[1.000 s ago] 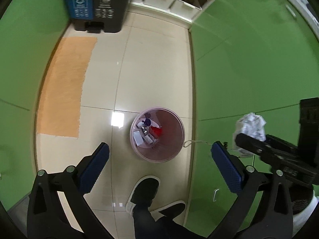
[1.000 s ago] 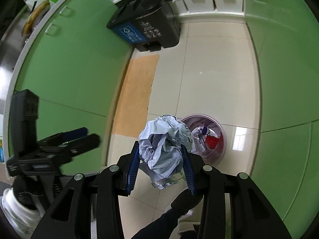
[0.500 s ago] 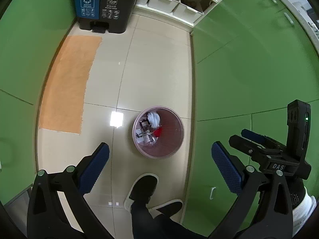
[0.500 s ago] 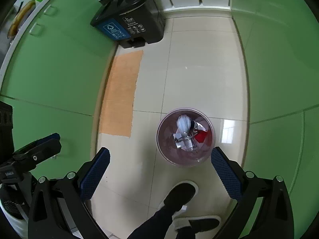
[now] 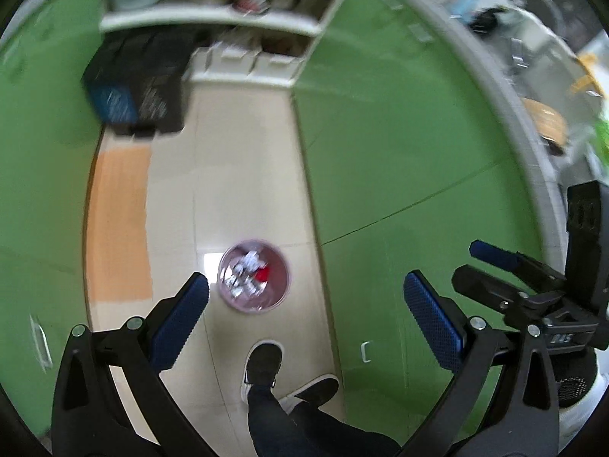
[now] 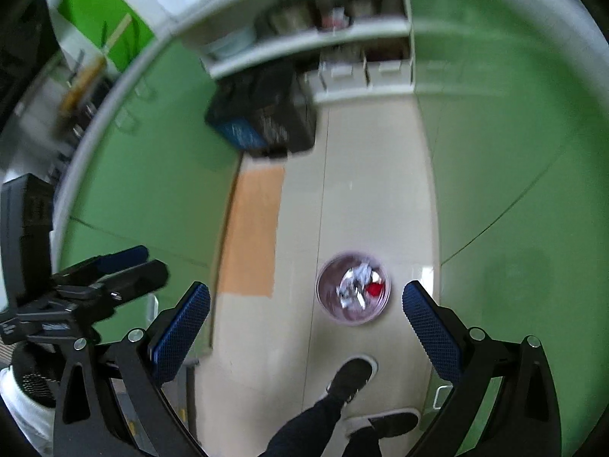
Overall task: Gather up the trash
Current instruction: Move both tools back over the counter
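Observation:
A small pink waste bin [image 5: 254,275] stands on the tiled floor far below, holding crumpled white paper [image 5: 249,259], a red scrap and other trash. It also shows in the right wrist view [image 6: 353,291]. My left gripper [image 5: 304,312] is open and empty, high above the floor. My right gripper [image 6: 305,318] is open and empty too, with the bin between its fingers in view. Each gripper shows in the other's view, the right one [image 5: 495,262] and the left one [image 6: 121,270].
Green cabinet fronts [image 5: 399,152] line both sides of the narrow floor. A black and blue pedal bin [image 5: 141,87] stands at the far end under white shelves [image 6: 312,42]. An orange mat [image 5: 118,221] lies at the left. The person's black shoes [image 5: 266,365] are below.
One second ago my right gripper held crumpled paper; it opened and the paper now lies in the pink bin. Both grippers have since risen and tilted up, so the bin looks smaller.

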The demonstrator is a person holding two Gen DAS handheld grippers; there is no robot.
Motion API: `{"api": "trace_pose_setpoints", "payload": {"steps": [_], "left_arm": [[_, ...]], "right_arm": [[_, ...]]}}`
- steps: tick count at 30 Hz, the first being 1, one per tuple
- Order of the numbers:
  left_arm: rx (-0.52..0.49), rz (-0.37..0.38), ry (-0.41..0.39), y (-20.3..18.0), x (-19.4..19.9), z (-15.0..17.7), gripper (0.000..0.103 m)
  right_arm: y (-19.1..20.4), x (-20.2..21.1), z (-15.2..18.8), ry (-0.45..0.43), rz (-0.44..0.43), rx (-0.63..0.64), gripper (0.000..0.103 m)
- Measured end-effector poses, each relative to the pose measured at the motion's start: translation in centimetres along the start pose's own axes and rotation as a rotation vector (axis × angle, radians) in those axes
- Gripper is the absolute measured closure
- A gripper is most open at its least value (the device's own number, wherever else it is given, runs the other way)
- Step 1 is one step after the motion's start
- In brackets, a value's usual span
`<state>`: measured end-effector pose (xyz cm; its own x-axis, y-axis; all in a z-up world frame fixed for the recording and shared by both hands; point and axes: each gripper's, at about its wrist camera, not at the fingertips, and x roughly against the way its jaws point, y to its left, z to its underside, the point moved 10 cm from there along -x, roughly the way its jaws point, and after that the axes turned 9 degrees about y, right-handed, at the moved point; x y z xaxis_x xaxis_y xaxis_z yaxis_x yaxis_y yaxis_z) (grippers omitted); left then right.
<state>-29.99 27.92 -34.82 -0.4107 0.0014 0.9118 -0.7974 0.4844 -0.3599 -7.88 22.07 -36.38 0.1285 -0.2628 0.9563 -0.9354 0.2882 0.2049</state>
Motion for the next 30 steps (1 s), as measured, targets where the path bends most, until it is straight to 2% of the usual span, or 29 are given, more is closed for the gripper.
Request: {"api": "trace_pose_setpoints", "payload": {"steps": [5, 7, 11, 14, 22, 26, 30], "left_arm": [[-0.152, 0.024, -0.052, -8.3, 5.7, -2.5, 0.003], [-0.217, 0.036, -0.067, -11.7, 7.5, -3.2, 0.003], [-0.335, 0.058, -0.08, -17.8, 9.5, -4.1, 0.003], [-0.43, 0.081, -0.077, -22.7, 10.1, -4.2, 0.003], [-0.669, 0.147, -0.029, -35.1, 8.7, -2.1, 0.003], [-0.757, 0.162, 0.01, -39.8, 6.9, -0.4, 0.003], [-0.835, 0.155, 0.066, -43.5, 3.9, 1.7, 0.003]], "right_arm": [[-1.4, 11.2, -0.2, -0.159, 0.032, -0.056, 0.006], [-2.7, 14.5, 0.1, -0.21, 0.052, -0.084, 0.006], [-6.1, 21.1, 1.4, -0.31, 0.116, -0.162, 0.006], [-9.7, 25.6, 3.8, -0.379, 0.173, -0.246, 0.006], [-18.2, 32.6, 12.3, -0.458, 0.299, -0.447, 0.006], [-22.4, 34.6, 16.3, -0.464, 0.338, -0.546, 0.006], [-24.9, 35.3, 19.0, -0.451, 0.351, -0.595, 0.006]]}}
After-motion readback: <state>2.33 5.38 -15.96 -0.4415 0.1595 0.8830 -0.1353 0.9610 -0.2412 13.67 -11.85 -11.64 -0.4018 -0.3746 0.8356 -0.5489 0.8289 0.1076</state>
